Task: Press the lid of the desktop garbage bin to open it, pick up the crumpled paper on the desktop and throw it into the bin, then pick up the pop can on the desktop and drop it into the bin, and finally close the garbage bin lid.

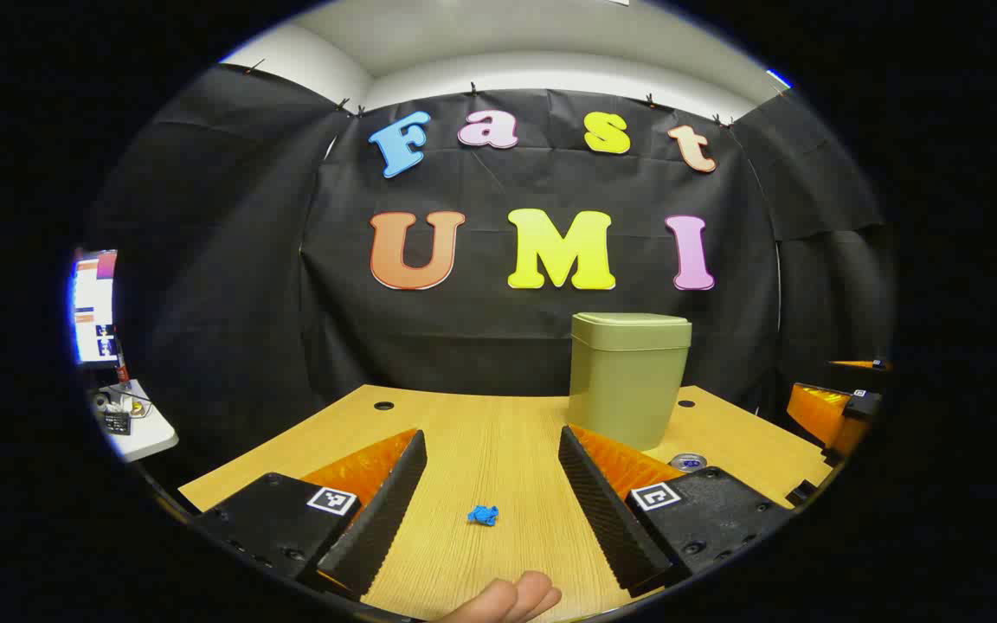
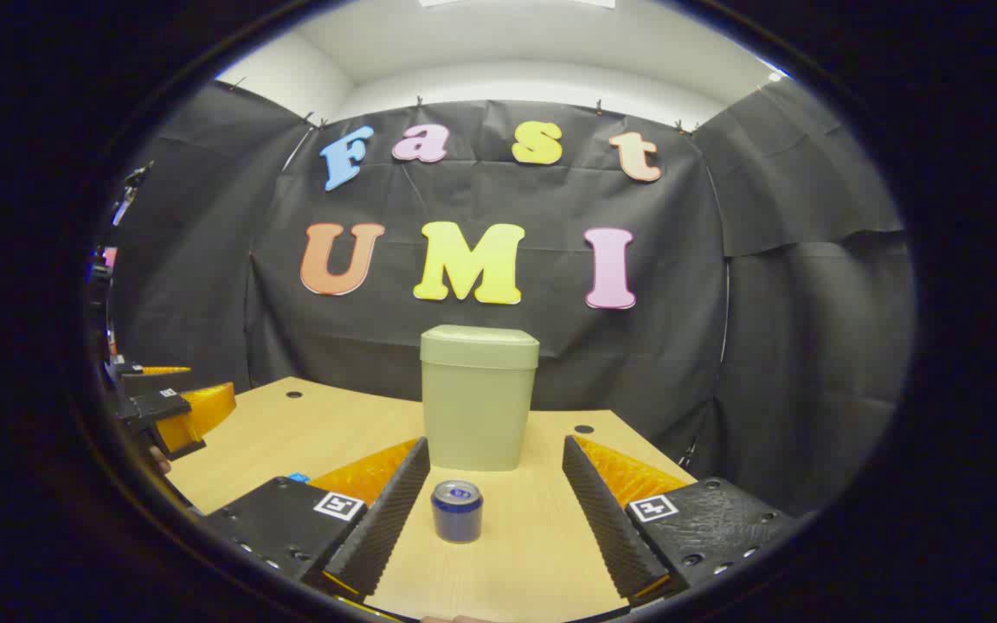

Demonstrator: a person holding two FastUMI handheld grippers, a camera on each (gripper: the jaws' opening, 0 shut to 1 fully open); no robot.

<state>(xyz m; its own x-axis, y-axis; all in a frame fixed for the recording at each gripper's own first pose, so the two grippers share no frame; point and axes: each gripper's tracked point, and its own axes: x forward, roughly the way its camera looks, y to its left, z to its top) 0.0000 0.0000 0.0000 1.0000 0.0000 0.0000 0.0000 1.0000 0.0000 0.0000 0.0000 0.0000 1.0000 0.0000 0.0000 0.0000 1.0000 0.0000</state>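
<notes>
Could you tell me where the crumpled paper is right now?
In the left gripper view, the crumpled paper lies on the desk ahead, between the open jaws.

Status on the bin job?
Nothing done yet. The bin lid is closed, the crumpled paper and pop can both sit on the desk. Left tongs and right tongs are open, holding nothing. All four steps remain.

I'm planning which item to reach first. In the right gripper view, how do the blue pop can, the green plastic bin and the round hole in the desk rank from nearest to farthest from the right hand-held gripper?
1. Blue pop can, upright between its fingers.
2. Green plastic bin, straight behind the can, lid closed.
3. Round hole, back right on the wooden desk.
</notes>
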